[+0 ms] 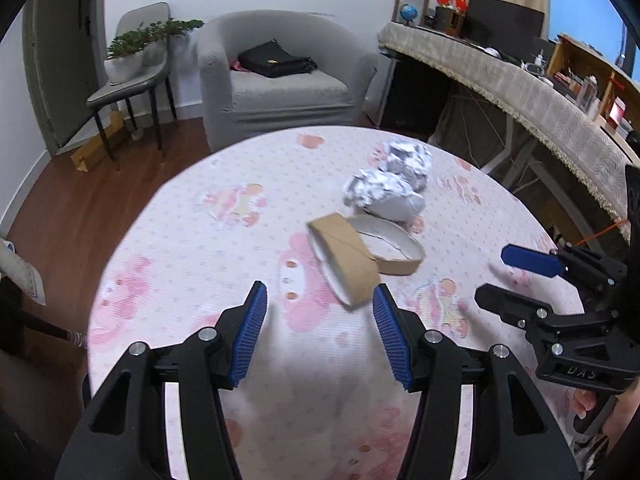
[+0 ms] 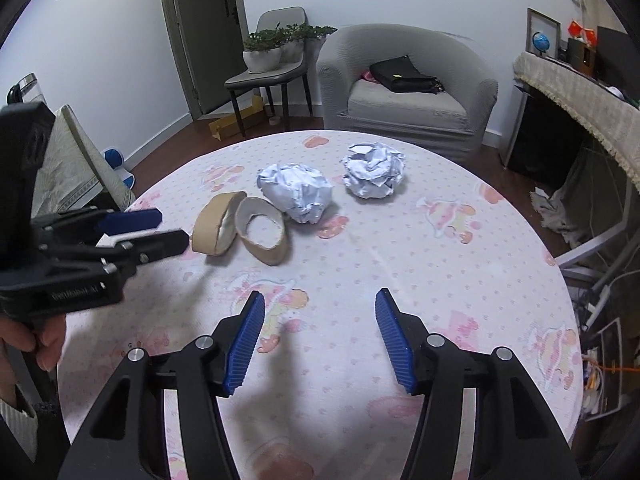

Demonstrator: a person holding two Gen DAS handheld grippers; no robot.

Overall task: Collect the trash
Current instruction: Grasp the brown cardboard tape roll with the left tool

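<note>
With both claws spread and empty, the left gripper (image 1: 320,304) should ease toward the frame centre to straddle the nearer cardboard ring (image 1: 344,266) on the table (image 1: 180,240) — the right gripper (image 2: 320,312) waits below the paper balls (image 2: 296,192).

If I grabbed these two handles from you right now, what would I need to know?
Left gripper: jaws open, empty, just short of the nearer cardboard ring.
Right gripper: jaws open, empty, above the tablecloth.
Trash on the table: two cardboard rings, touching, the second beside the first; two crumpled paper balls, one next to the rings, one farther back.
Done: nothing picked up yet.
Left: all four pieces. No bin is in view.
</note>
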